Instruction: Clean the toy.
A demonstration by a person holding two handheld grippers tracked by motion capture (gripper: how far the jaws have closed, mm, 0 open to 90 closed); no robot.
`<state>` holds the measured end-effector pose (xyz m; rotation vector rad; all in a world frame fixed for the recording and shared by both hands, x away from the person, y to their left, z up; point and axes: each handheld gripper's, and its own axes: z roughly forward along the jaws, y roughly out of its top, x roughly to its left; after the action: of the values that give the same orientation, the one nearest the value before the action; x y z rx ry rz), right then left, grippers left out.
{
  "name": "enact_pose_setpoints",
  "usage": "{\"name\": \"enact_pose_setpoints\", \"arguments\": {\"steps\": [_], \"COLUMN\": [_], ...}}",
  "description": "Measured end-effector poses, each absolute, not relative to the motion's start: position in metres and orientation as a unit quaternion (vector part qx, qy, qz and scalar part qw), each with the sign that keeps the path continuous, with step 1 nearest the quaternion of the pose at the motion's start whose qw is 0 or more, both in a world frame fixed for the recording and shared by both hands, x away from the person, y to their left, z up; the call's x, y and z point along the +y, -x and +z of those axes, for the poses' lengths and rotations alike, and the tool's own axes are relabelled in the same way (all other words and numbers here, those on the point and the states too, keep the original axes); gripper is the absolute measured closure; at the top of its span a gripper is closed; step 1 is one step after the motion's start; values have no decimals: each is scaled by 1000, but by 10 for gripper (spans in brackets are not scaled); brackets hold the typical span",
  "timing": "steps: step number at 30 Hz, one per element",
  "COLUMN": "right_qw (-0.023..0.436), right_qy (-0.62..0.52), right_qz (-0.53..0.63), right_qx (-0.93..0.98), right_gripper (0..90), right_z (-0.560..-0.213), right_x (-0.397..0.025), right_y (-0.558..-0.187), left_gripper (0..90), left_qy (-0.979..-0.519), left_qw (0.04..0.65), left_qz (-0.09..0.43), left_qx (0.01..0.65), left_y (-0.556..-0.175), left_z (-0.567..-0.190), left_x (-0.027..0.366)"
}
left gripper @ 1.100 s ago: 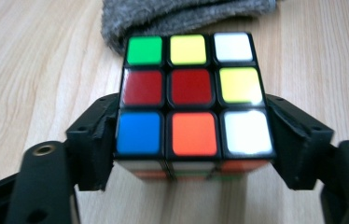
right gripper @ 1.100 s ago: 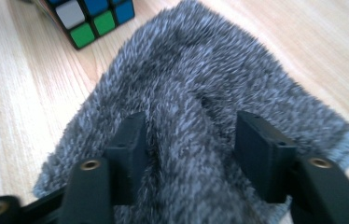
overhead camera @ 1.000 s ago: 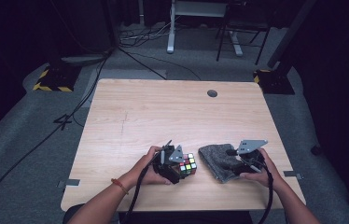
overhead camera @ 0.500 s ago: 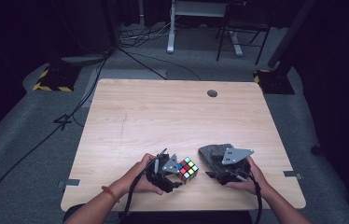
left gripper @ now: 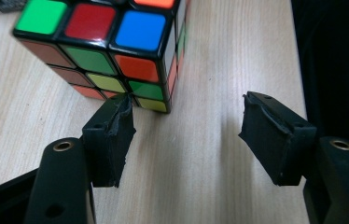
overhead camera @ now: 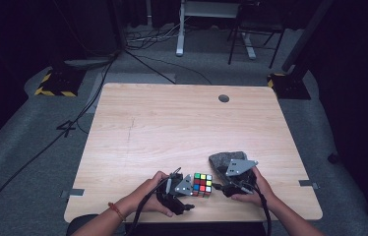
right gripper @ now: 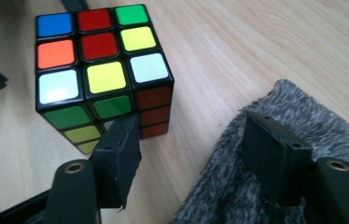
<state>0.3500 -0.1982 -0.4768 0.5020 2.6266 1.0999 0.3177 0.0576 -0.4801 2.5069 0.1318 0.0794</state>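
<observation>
At the near edge of the bench (overhead camera: 182, 123), a scrambled puzzle cube (overhead camera: 202, 185) stands flat on the wood between the two grippers, with a grey fuzzy cloth (overhead camera: 224, 160) lying just beside it on the person's right. The left gripper (overhead camera: 184, 189) sits at the cube's left side with its fingers (left gripper: 109, 135) released and spread wide, one pad close to or touching the cube's bottom corner, the other well clear over bare wood. The right gripper (overhead camera: 231, 179) comes in from the other side, its fingers (right gripper: 116, 156) likewise spread apart and grasping nothing: one pad hangs just in front of the cube's lower edge, the other over the cloth. The step in hand looks like the approach to the cube, before any grasp. The next move probably calls for centring one pair of fingers around the cube so both pads meet opposite faces squarely, since a corner contact would likely make it twist or slide. Counted: one cube, one cloth, two grippers, two hands.
</observation>
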Motion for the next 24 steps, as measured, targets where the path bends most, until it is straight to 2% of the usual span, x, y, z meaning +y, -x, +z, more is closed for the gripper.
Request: {"name": "enact_pose_setpoints", "arguments": {"steps": [2,8,13,16,22,24], "right_qw": [119,115,111,107,108,109], "right_qy": [-177,-168,-158,-156,-156,-157], "right_qz": [380,375,369,364,369,378], "right_qx": [900,905,909,912,910,906], "right_gripper": [365,365,363,362,362,365], "right_z": [-478,-479,-481,-483,-483,-481], "right_x": [-198,-198,-197,-196,-195,-195], "right_y": [-353,-352,-351,-351,-352,-351], "left_gripper": [346,229,158,158,166,278], "left_qy": [-950,-941,-933,-935,-936,-937], "left_qw": [304,322,348,348,348,348], "left_qz": [36,39,38,32,12,3], "left_qx": [54,95,87,57,39,32], "left_y": [-321,-334,-349,-359,-367,-367], "left_z": [-483,-480,-471,-467,-470,-472], "left_x": [57,67,62,46,32,28]}}
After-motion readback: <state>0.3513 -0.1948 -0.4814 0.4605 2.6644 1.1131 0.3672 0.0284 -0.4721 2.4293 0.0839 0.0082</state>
